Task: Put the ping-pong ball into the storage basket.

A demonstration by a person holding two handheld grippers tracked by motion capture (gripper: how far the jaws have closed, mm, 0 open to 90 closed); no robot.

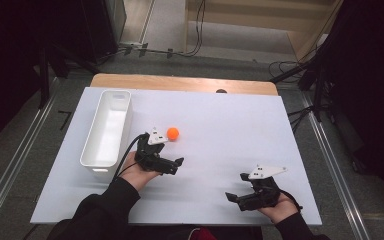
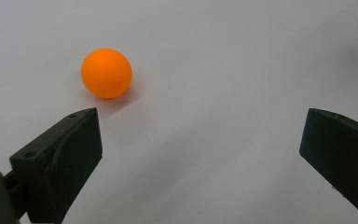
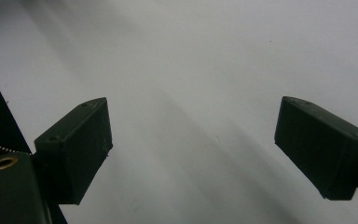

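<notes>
One orange ball (image 2: 106, 73), beyond left fingers (image 2: 60, 163)

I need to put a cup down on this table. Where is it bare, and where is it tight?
Bare: the wide stretch between the orange ball and the table's far and right edges. Tight: the left side, where the white bin, the ball and the left gripper sit close together. The right gripper takes the near right corner.

Orange ball (image 1: 173, 133), plain white bin (image 1: 106, 128), white tabletop (image 1: 220, 120) with pale wood far edge, black left gripper (image 1: 176, 166), black right gripper (image 1: 235, 188), grey top plates, black sleeves.
</notes>
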